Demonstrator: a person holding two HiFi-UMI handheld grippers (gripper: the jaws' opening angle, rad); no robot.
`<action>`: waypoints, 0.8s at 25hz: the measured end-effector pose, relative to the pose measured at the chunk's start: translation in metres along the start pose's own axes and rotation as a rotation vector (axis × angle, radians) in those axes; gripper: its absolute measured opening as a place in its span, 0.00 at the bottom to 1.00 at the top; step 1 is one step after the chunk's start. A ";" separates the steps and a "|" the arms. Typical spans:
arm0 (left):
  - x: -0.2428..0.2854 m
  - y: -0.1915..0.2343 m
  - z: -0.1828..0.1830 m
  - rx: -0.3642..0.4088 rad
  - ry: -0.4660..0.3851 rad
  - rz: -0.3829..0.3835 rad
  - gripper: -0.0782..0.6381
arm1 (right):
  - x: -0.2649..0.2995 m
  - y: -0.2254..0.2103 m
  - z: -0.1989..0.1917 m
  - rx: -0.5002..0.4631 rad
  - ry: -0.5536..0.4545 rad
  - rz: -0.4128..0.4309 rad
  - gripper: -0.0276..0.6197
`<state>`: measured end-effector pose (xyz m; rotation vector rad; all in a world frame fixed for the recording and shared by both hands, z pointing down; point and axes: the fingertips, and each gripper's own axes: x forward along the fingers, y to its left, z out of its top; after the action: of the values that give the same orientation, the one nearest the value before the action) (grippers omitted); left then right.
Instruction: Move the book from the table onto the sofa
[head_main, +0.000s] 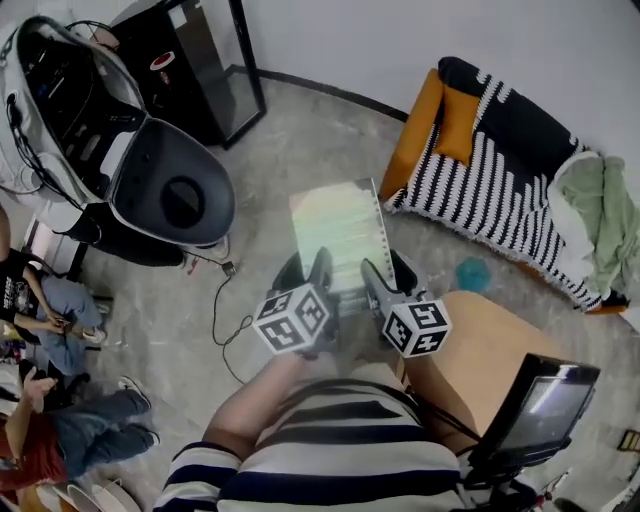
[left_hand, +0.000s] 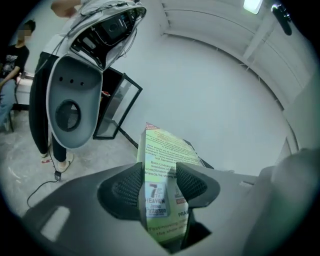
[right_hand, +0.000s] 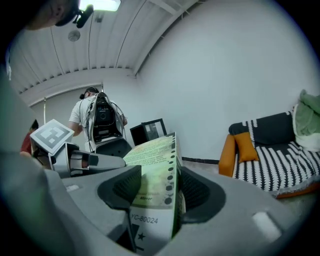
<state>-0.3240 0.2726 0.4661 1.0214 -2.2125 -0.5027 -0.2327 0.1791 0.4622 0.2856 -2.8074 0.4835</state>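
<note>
- Two grippers were seen clamped on one book (head_main: 338, 235); in the head view the left gripper (head_main: 306, 272) was closed on its near left part, the right gripper (head_main: 388, 276) on its near right part
- In the left gripper view the book (left_hand: 161, 160) was pinched edge-on between the meshed pads (left_hand: 125, 187); both pads were pressed on its faces; a printed green cover was shown
- In the right gripper view the book (right_hand: 152, 170) was gripped the same way, jaws closed on both faces; a row of dark dots was seen down its edge
- The book was held roughly flat in the air over the grey floor (head_main: 300, 150); it was lifted clear of the wooden table (head_main: 480, 345) at lower right; the sofa (head_main: 520, 190) was near but not touched
- The sofa was covered by a striped throw (head_main: 470, 195); an orange cushion (head_main: 458, 125) and a green cloth (head_main: 600, 210) were laid on it
- A teal object (head_main: 470, 273) was seen on the floor between table and sofa
- A grey-white machine (head_main: 150, 170), a black cabinet (head_main: 200, 60), seated people (head_main: 50, 310) and a dark screen (head_main: 540, 405) were noted around
</note>
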 end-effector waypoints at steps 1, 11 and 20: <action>0.006 -0.003 0.000 0.006 0.016 -0.013 0.41 | 0.001 -0.005 0.001 0.010 -0.002 -0.018 0.41; 0.048 -0.043 -0.035 0.024 0.135 -0.135 0.41 | -0.026 -0.059 -0.006 0.047 -0.004 -0.183 0.41; 0.069 -0.062 -0.020 0.059 0.156 -0.187 0.41 | -0.022 -0.072 0.014 0.069 -0.048 -0.235 0.41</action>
<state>-0.3112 0.1792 0.4715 1.2632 -2.0157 -0.4254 -0.1984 0.1110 0.4640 0.6407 -2.7572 0.5246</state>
